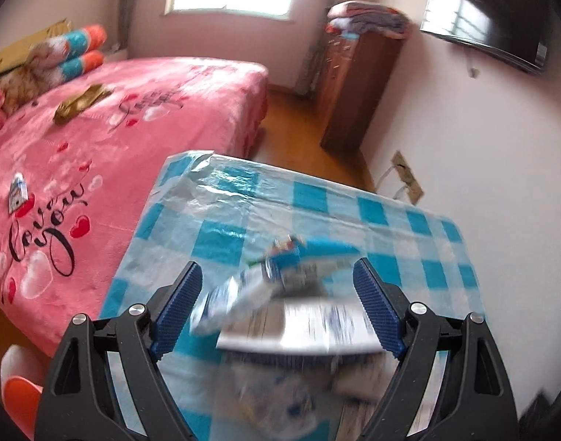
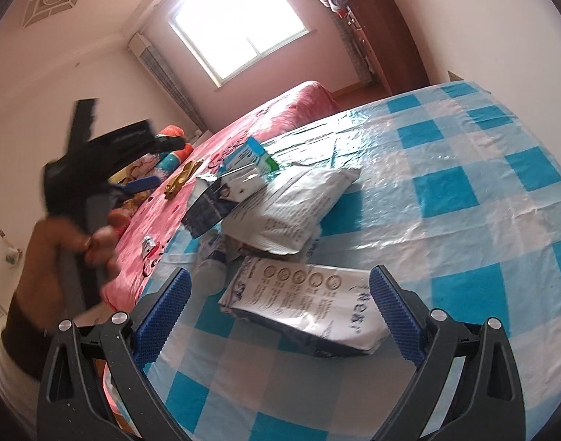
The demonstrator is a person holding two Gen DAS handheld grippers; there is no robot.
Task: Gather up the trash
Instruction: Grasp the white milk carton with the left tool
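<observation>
A pile of empty packets lies on a table with a blue-and-white checked cloth (image 2: pixel 453 191). In the right wrist view a white printed packet (image 2: pixel 310 308) lies nearest, between the fingers of my open right gripper (image 2: pixel 278 303). Behind it lie a larger white packet (image 2: pixel 291 205), a dark blue packet (image 2: pixel 210 205) and a small blue-and-white carton (image 2: pixel 247 158). My left gripper (image 2: pixel 133 172) is raised at the left in a hand. In the left wrist view my left gripper (image 1: pixel 277 294) is open above the blurred pile (image 1: pixel 280 294).
A bed with a pink blanket (image 1: pixel 96 139) stands left of the table, with a gold wrapper (image 1: pixel 82 103) and a small packet (image 1: pixel 17 191) on it. A brown cabinet (image 1: pixel 354 88) stands by the wall. A TV (image 1: pixel 490 11) hangs at the right.
</observation>
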